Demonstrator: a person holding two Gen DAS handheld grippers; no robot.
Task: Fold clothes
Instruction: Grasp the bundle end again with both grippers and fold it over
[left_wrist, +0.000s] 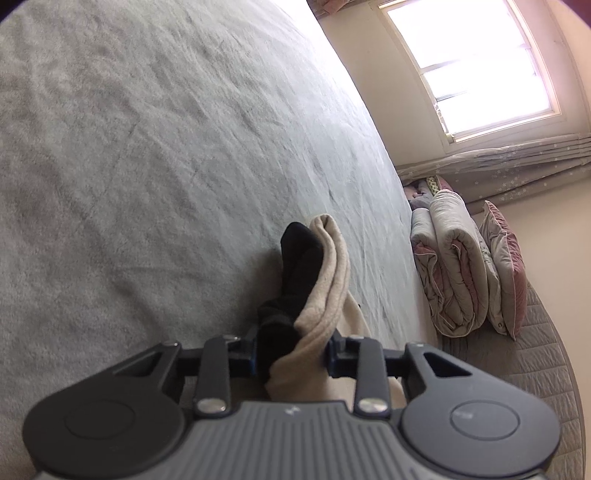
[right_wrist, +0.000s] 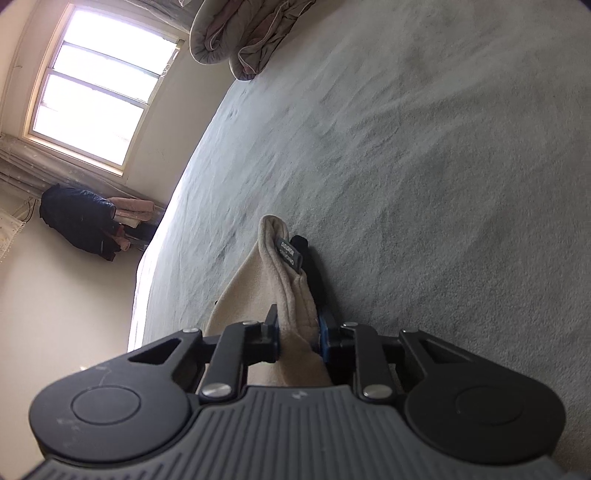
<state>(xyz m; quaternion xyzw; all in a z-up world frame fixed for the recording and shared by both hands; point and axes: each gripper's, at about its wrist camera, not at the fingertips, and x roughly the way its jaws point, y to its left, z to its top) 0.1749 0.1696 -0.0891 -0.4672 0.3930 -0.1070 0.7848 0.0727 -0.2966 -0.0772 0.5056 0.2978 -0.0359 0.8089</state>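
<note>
1. The garment (left_wrist: 325, 273) is soft, fuzzy and beige, with a black part (left_wrist: 295, 258) beside it. It is bunched into thick folds with rounded edges.
2. In the right wrist view the garment (right_wrist: 284, 295) shows a small dark label (right_wrist: 290, 253) with pale letters too small to read.
3. It hangs just above the bed (left_wrist: 147, 147), pinched at two spots.
4. The left gripper (left_wrist: 291, 356) is clamped on the beige and black cloth together.
5. The right gripper (right_wrist: 297, 338) is clamped on a beige fold. Its pad (right_wrist: 324, 338) is blue.
6. The bed cover is grey, nubbly and wrinkled.
7. Puffy rolled quilts (left_wrist: 454, 266) sit at the bed's far edge, beside a pink cushion (left_wrist: 506, 266).
8. A bright window (right_wrist: 96, 81) has a starry curtain (left_wrist: 517, 166) next to it.
9. A shiny dark jacket (right_wrist: 77, 218) hangs by the wall.
</note>
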